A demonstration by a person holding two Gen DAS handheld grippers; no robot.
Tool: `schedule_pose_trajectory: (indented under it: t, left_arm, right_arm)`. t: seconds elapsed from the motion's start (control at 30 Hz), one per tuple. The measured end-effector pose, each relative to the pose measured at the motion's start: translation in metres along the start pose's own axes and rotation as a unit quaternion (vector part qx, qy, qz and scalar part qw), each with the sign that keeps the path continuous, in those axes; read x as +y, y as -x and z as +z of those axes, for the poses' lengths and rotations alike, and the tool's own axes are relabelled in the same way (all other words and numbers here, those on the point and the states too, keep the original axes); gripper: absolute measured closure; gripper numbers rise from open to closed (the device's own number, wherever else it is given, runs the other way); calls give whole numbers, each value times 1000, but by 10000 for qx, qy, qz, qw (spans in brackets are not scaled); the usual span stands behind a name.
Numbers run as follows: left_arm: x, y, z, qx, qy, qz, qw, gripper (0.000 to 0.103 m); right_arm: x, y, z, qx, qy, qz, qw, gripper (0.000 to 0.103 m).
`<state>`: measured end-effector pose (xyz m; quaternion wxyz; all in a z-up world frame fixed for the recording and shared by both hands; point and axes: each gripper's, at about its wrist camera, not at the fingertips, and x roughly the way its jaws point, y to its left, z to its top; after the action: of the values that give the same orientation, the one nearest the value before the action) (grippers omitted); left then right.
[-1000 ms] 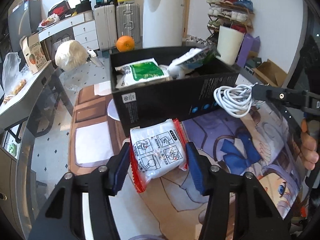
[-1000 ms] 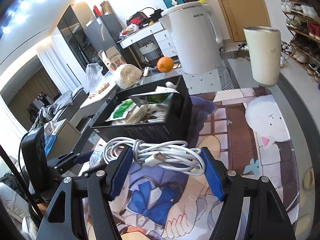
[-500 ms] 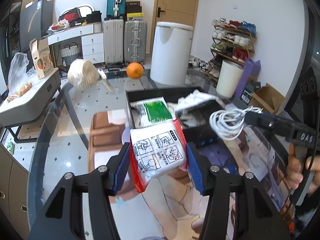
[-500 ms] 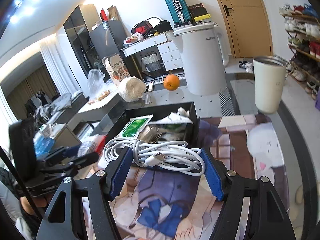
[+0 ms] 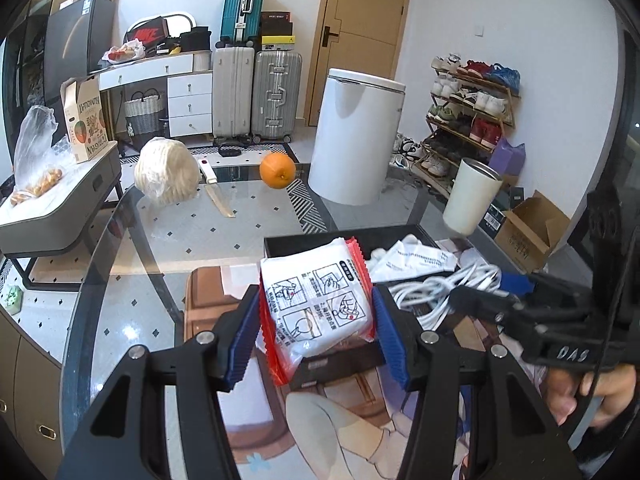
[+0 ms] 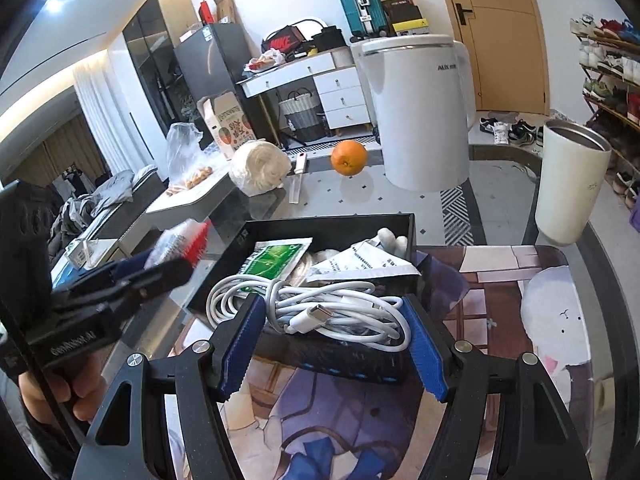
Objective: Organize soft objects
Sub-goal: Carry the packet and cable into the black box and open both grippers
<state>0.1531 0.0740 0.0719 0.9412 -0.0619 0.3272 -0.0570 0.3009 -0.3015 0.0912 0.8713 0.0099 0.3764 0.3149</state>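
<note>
between the left gripper (image 5: 316, 334) jaws: white-and-red packet (image 5: 318, 306), clamped at its sides, above the black box (image 5: 292, 242); light, crinkly, squashy. right view: right gripper (image 6: 334, 342) clenched across the coiled white cable (image 6: 320, 310), floppy, loops may snag.

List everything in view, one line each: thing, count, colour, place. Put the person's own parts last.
Packet: one, white with red edges, in the left jaws.
Cable coil: one, white, in the right jaws, above the box.
Box: one, black, open, on the table.
Green packet: one, inside the box.
White pouch: one, inside the box.
Orange: one, far side of the table.
Tumbler: one, cream, table's right edge.
Knife: one, near the orange.
Wrapped round bundle: one, white, beside the knife.
Left gripper: black, blue pads.
Right gripper: the same.
Hand: one, on the right gripper's handle.
</note>
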Motion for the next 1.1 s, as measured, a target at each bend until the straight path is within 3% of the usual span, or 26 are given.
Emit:
schedule_pose_trajectory:
  t: [0.4,0.77,0.93,1.1]
  left_arm:
    - [-11,-30,16,194,-200,-154,9995,49]
    - [-13,-50,16,354,-169,-164,9991,48]
    - [-15,-51,14,399,-246,-141,9988,40]
    - [-16,-48,11,407,-241,-104,9988,17]
  right_arm:
    - [8,-19,9,-21,379,-318,9988,33]
    - [4,-23,13,12,565,-181,9982,30]
    - [0,-6,9,-133,579,-101,9982,17]
    - [-5,13,1,-262,593,-168,9978,11]
